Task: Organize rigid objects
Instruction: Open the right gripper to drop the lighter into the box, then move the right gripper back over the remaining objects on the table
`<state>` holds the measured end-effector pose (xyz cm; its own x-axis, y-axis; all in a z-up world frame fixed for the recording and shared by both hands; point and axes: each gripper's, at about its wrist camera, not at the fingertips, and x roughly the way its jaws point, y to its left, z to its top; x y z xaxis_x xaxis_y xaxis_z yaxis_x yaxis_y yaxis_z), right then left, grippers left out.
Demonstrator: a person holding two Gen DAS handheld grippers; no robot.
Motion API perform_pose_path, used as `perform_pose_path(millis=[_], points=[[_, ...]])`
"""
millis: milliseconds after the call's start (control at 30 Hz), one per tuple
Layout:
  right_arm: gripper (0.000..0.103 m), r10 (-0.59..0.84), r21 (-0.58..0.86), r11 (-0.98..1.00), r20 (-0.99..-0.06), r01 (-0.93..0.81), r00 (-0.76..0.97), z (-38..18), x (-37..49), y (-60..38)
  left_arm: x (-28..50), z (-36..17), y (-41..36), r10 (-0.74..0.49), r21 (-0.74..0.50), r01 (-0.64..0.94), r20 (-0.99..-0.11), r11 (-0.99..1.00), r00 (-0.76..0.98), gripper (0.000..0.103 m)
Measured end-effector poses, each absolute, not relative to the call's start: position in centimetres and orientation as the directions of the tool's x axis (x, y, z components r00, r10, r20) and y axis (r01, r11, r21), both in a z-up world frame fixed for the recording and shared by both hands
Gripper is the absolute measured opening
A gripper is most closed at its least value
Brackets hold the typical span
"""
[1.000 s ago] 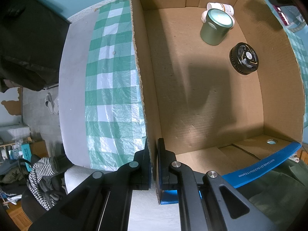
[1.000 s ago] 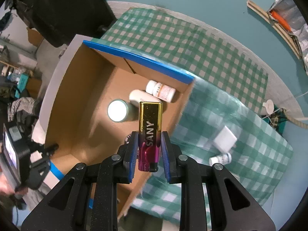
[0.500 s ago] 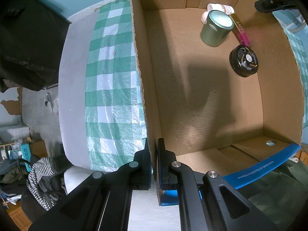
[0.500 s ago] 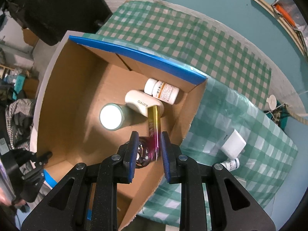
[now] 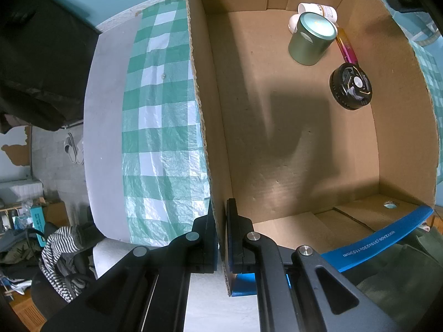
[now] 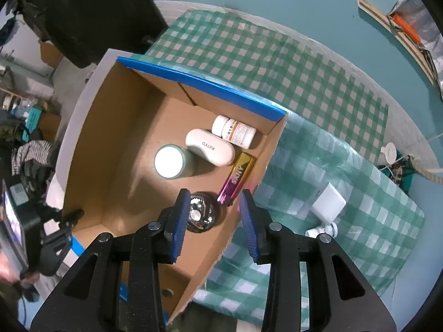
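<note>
A cardboard box (image 6: pixel 116 127) with blue-taped edges sits on the checked cloth. Inside lie a gold-and-pink bar (image 6: pixel 236 178) marked SANY, a green tin (image 6: pixel 170 163), a white oval case (image 6: pixel 210 149), a pill bottle (image 6: pixel 235 132) and a black round device (image 6: pixel 200 213). My right gripper (image 6: pixel 214 218) hangs above the box, its jaws opening, with nothing between them; the bar lies free on the box floor below. My left gripper (image 5: pixel 220 238) is shut on the box's side wall (image 5: pixel 205 127). The left wrist view also shows the tin (image 5: pixel 311 40), the bar (image 5: pixel 346 48) and the black device (image 5: pixel 350 88).
On the cloth to the right of the box lie a white flat box (image 6: pixel 328 203) and a small white bottle (image 6: pixel 322 231). A white cap (image 6: pixel 389 152) sits near the table's right edge. The table's grey edge (image 5: pixel 105 138) runs left of the box.
The right gripper let go of the SANY bar, which dropped onto the box floor beside the tin and black device. Its jaws have spread apart. The left gripper kept its hold on the wall.
</note>
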<state>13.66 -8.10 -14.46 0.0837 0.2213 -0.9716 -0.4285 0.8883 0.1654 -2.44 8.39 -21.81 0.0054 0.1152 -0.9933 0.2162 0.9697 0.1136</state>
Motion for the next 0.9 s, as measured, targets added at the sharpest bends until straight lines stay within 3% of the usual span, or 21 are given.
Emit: perform_pose_path(millis=[367, 900], points=[[0.053, 0.223, 0.167, 0.910, -0.969, -0.380, 0.109, -12.8, 13.0, -12.3, -2.6, -21.9, 8.4, 0.116, 0.114, 0.221, -0.993, 0.969, 0.005, 0.005], [0.058, 0.195, 0.180, 0.974, -0.976, -0.136, 0.102, -14.5, 12.6, -23.7, -2.7, -21.7, 8.3, 0.122, 0.120, 0.221, -0.993, 0.968, 0.004, 0.005]])
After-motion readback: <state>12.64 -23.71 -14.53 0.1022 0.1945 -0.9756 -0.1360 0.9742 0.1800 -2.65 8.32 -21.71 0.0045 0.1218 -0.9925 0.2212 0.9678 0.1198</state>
